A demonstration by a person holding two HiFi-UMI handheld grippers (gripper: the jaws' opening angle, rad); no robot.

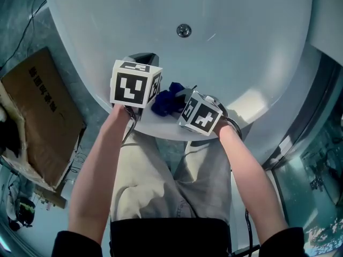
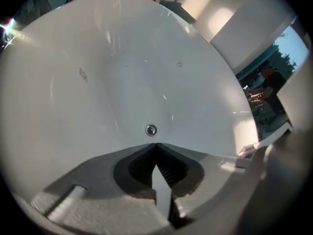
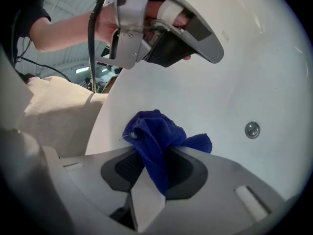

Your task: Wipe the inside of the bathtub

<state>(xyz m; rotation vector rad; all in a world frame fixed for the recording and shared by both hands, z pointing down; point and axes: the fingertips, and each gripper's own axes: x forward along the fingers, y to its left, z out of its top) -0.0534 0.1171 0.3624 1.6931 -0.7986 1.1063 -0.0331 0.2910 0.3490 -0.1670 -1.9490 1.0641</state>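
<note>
Your right tongs [image 3: 155, 156]: clamped on blue cloth [image 3: 157, 131], at bathtub [image 1: 252, 42] near rim. Left tongs [image 2: 155, 146]: pressed together, empty, pointing into tub toward drain [image 2: 151, 129].

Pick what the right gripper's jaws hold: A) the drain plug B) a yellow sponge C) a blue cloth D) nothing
C: in the right gripper view, the right gripper is shut on the blue cloth, which bunches up above the jaws.
</note>
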